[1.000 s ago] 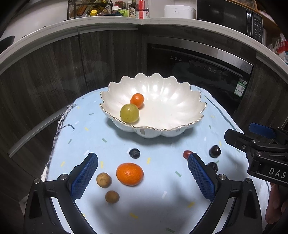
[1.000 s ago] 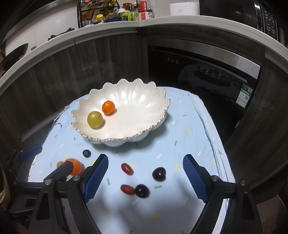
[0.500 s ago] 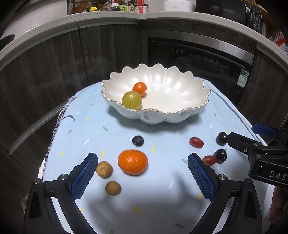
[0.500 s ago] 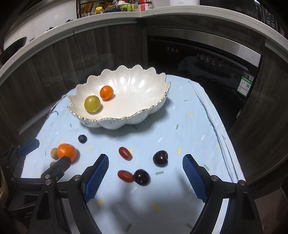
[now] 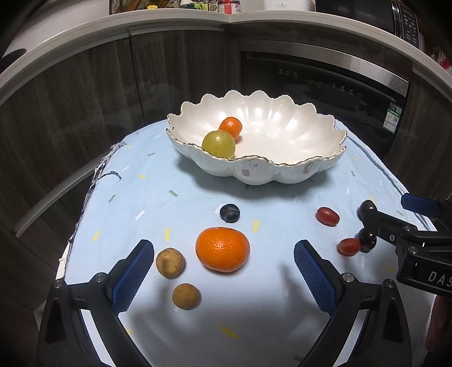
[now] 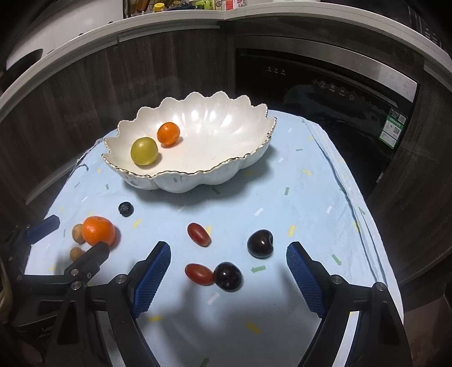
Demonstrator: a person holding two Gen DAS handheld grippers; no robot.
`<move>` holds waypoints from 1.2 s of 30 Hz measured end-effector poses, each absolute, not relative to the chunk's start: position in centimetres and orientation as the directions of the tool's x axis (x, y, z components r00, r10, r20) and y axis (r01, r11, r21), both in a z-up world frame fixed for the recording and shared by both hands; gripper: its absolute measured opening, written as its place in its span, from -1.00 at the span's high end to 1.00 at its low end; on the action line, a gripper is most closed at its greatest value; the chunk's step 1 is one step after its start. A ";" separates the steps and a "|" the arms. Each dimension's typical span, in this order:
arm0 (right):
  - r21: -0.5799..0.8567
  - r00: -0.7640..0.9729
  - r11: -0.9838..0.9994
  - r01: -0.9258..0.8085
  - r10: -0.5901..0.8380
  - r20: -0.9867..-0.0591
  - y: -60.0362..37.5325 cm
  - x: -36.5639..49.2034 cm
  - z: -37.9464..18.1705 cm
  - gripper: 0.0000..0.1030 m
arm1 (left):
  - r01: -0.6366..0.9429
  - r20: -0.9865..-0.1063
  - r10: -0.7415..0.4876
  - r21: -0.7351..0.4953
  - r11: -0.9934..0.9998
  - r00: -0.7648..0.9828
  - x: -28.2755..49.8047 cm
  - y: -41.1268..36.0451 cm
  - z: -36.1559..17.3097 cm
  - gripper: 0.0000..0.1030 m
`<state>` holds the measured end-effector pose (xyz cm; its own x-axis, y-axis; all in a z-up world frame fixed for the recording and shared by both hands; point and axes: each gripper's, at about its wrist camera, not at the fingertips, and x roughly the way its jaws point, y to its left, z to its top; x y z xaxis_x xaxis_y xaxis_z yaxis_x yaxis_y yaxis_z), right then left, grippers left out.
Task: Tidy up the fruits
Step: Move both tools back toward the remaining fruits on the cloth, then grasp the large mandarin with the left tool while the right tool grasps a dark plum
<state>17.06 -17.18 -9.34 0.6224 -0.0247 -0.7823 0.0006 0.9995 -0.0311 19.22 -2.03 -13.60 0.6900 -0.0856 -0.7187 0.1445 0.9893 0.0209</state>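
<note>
A white scalloped bowl [image 5: 285, 169] [image 6: 197, 177] holds a green fruit [image 5: 219, 144] [image 6: 144, 151] and a small orange [image 5: 230, 127] [image 6: 168, 133]. On the blue cloth lie a mandarin [image 5: 222, 249] [image 6: 99, 230], two brown longans [image 5: 170, 262] [image 5: 186, 296], a blueberry [image 5: 230, 213] [image 6: 126, 209], two red grapes [image 6: 199, 234] [image 6: 199, 274] and two dark cherries [image 6: 260, 243] [image 6: 227, 276]. My left gripper [image 5: 223, 271] is open above the cloth, with the mandarin just ahead of its gap. My right gripper [image 6: 228, 275] is open over one red grape and one cherry.
The blue cloth [image 5: 158, 197] covers a small table, whose edges drop off at left and right. Behind stand dark wooden cabinets [image 5: 84, 113], a built-in appliance [image 6: 325, 84] and a white counter [image 5: 169, 19] with bottles. A person's hand [image 5: 440, 316] shows at the right edge.
Both grippers have come lower toward the cloth. The fruits look larger and nearer, and the bowl sits higher in both views. Neither gripper's jaws changed.
</note>
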 end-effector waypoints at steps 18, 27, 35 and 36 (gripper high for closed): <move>-0.014 0.591 1.000 -0.026 0.005 -0.807 -16.8 17.8 -11.4 -0.43 | 0.145 -0.727 -0.070 0.041 0.989 0.683 20.3 -2.2 -15.3 -0.84; 0.055 0.575 0.996 0.065 0.008 -0.818 -18.6 18.3 -12.2 -0.08 | 0.125 -0.743 -0.049 0.046 0.991 0.668 21.4 -2.5 -16.0 -0.74; 0.098 0.543 0.991 0.094 0.031 -0.839 -19.2 18.6 -13.3 0.06 | 0.116 -0.746 -0.039 0.052 0.992 0.665 22.0 -2.7 -16.1 -0.61; 0.103 0.542 0.990 0.095 0.036 -0.840 -19.2 18.6 -13.3 0.17 | 0.118 -0.746 -0.039 0.053 0.992 0.665 22.0 -2.7 -16.1 -0.57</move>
<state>18.57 -19.22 -13.27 0.5419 0.0360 -0.8397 0.0946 0.9901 0.1034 22.00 -2.74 -16.06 0.6649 -0.0392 -0.7459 0.1181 0.9916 0.0533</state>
